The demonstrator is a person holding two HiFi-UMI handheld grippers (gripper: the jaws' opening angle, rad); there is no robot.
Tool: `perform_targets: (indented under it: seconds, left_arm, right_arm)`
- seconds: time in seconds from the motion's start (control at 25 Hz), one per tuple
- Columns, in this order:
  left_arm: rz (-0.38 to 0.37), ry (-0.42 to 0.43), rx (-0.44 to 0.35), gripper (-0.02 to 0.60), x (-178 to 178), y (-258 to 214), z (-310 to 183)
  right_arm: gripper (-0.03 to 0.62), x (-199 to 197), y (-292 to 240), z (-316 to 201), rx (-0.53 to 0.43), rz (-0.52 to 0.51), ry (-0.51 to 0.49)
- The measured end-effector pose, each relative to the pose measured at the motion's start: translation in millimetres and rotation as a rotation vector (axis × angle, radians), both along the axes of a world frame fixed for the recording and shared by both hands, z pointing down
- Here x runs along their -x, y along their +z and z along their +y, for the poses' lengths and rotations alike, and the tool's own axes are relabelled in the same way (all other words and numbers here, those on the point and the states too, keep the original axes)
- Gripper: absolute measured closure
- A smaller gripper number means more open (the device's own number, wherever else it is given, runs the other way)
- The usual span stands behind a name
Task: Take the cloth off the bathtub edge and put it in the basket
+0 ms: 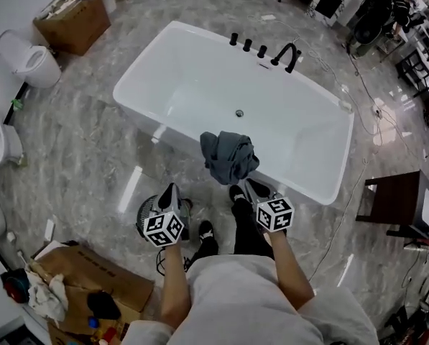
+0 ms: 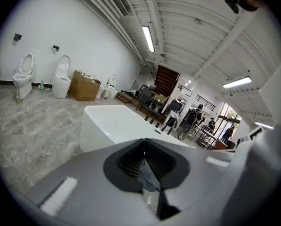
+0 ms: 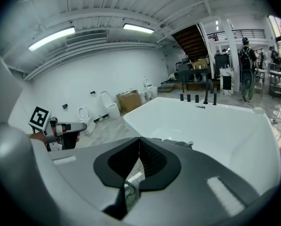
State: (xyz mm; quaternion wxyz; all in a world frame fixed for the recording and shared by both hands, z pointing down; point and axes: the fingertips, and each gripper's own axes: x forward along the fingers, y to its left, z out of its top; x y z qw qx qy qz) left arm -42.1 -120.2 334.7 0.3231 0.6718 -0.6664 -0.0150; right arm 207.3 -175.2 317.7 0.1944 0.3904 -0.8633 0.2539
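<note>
- The cloth (image 1: 228,157), a crumpled grey-blue heap, hangs over the near rim of the tub (image 1: 192,77), at the middle of the head view.
- The right gripper (image 1: 248,186) sits just below the cloth in the frame. Its jaws are closed on nothing, and its own view shows the pads meeting with only the tub beyond.
- The left gripper (image 1: 169,188) is at the lower left of the cloth, jaws also closed and empty.
- The step in hand looks like the reach, with no grasp made yet.
- To do it well, the right jaws should open before they reach the fabric. They should then bite a thick fold at the top of the heap, not a loose corner, so the whole cloth lifts clear of the rim.
- A dark round mesh thing on the floor under the left gripper is probably the basket (image 1: 145,217). The carry to it would be short, toward the lower left.
- The floor (image 1: 92,135) is glossy grey marble with light streaks on it.
- Black taps (image 1: 286,54) stand on the far rim of the tub.
- Toilets (image 1: 27,60) and a box (image 1: 74,24) fill the upper left, and a dark chair (image 1: 404,203) stands at the right edge.
</note>
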Motion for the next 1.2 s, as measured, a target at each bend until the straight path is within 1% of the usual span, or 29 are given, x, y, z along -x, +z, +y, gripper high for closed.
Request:
perform_targets:
  seconds: [0.12,0.32,0.48,0.6,0.68,0.76,0.8,0.88,0.92,0.96,1.0,1.08,1.2]
  left_arm:
    - [0.003,0.005,0.049,0.523,-10.3,17.8,-5.9]
    - [0.000,0.045,0.110,0.522,-35.0,49.9,-37.2]
    - [0.043,0.092,0.146,0.522,-61.2,74.7,-63.6]
    - [0.045,0.111,0.174,0.520,-76.7,94.2,-76.2]
    - [0.038,0.106,0.202,0.520,-81.7,113.0,-83.6]
    - [0.040,0.081,0.228,0.518,-84.1,133.8,-90.2]
    - [0.054,0.065,0.231,0.518,-85.7,143.7,-94.5]
    - [0.125,0.033,0.195,0.509,-91.7,160.0,-107.5]
    - [0.172,0.021,0.165,0.422,-96.4,167.3,-114.4]
    - [0.211,0.014,0.140,0.403,-102.0,174.9,-120.6]
    - [0.234,0.008,0.122,0.376,-107.0,183.6,-126.5]
    - [0.240,-0.014,0.102,0.303,-111.3,204.0,-140.5]
    - [0.228,-0.052,0.109,0.208,-110.0,233.0,-154.9]
  right_arm:
    - [0.591,-15.1,13.7,-15.0,0.031,-0.011,-0.004]
    - [0.591,-40.1,51.6,-52.4,0.103,-0.014,0.009]
    - [0.591,-53.9,80.9,-86.2,0.145,-0.034,0.011]
    - [0.591,-63.5,108.2,-113.3,0.169,-0.045,0.011]
    - [0.591,-68.0,127.4,-132.7,0.191,-0.069,0.017]
    - [0.591,-69.9,145.8,-152.1,0.216,-0.096,0.014]
    - [0.591,-69.9,155.6,-161.5,0.231,-0.108,0.006]
    - [0.589,-68.4,178.0,-180.6,0.263,-0.130,-0.017]
    - [0.588,-67.2,190.7,-189.5,0.278,-0.139,-0.032]
    - [0.588,-66.0,204.0,-197.7,0.294,-0.147,-0.049]
    - [0.581,-65.2,217.7,-205.6,0.311,-0.154,-0.067]
    - [0.529,-64.2,244.0,-220.3,0.352,-0.176,-0.107]
    - [0.409,-62.1,273.9,-231.0,0.419,-0.215,-0.203]
